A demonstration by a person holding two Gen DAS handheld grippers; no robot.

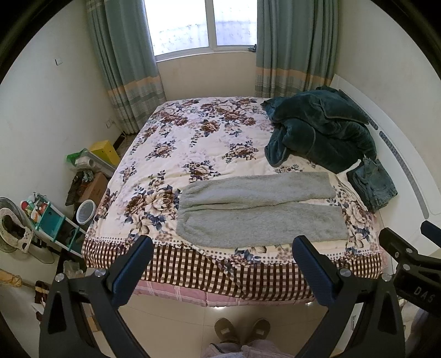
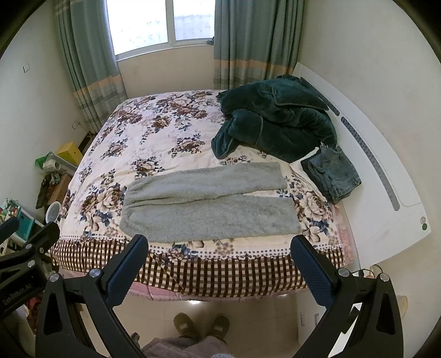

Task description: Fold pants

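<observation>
bed (image 1: 171, 154) | grey pants (image 1: 256, 209) flat | green blanket (image 1: 319, 129) | folded jeans (image 1: 372, 184)

We saw daylight pouring through the window (image 1: 204, 24), which was blown out to near white, and everything below it on the bed (image 1: 193, 143) was evenly and softly lit with only faint shadows. Below the bed's near edge a small glare spot shone on the floor tiles (image 2: 193, 303). Both fisheye views bent the walls and curtains (image 2: 88, 68) beside the window into curves and darkened to black at the corners, while the centre stayed sharp.
</observation>
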